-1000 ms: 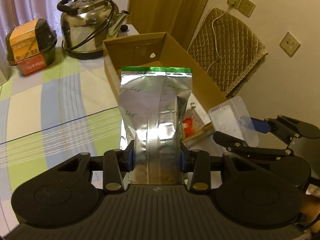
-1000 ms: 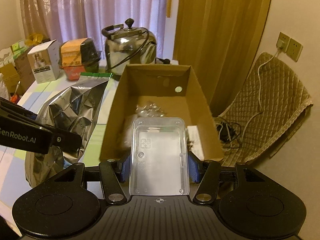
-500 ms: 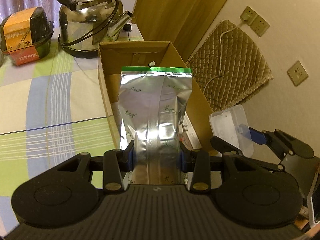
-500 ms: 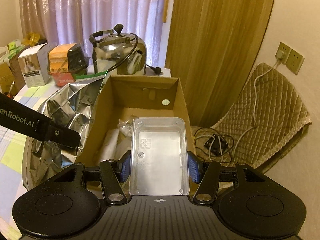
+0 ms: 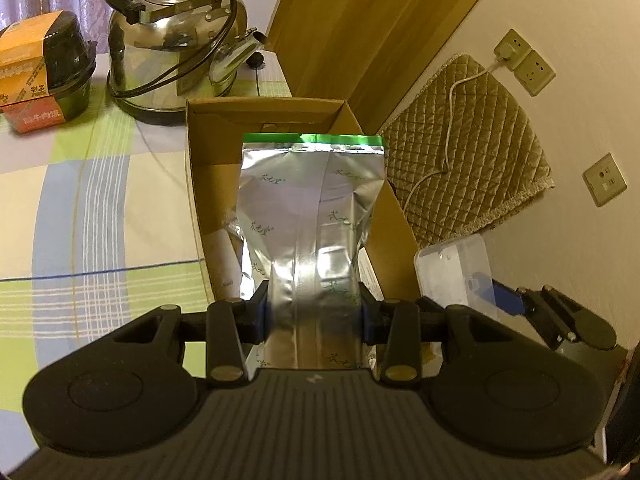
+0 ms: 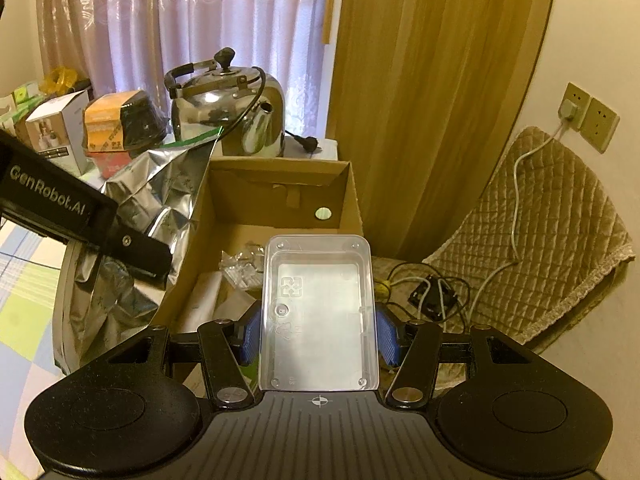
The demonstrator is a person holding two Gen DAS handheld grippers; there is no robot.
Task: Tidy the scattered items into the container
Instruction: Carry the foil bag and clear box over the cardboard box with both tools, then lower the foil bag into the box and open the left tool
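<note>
My left gripper [image 5: 314, 312] is shut on a silver foil bag [image 5: 312, 208] with a green top strip, held upright over the open cardboard box [image 5: 198, 184]. The same silver bag [image 6: 160, 200] shows at the left in the right wrist view, beside the cardboard box [image 6: 280, 188]. My right gripper [image 6: 318, 334] is shut on a clear plastic box [image 6: 318, 312], held above the cardboard box's near right corner. In the left wrist view that clear plastic box [image 5: 452, 276] hangs at the right of the carton. Inside the carton lie a white roll [image 6: 204, 300] and clear wrappers [image 6: 242, 266].
A steel kettle [image 5: 176, 40] stands behind the carton on a checked tablecloth [image 5: 80, 200]. An orange and black food tub [image 5: 40, 68] and a white carton [image 6: 56, 132] sit at the far left. A quilted pad [image 6: 540, 240], cables [image 6: 432, 292] and wall sockets [image 6: 588, 120] lie to the right.
Both grippers have moved forward and over the cardboard box, each still holding its item. The kettle and the carton's far wall now look closer.
</note>
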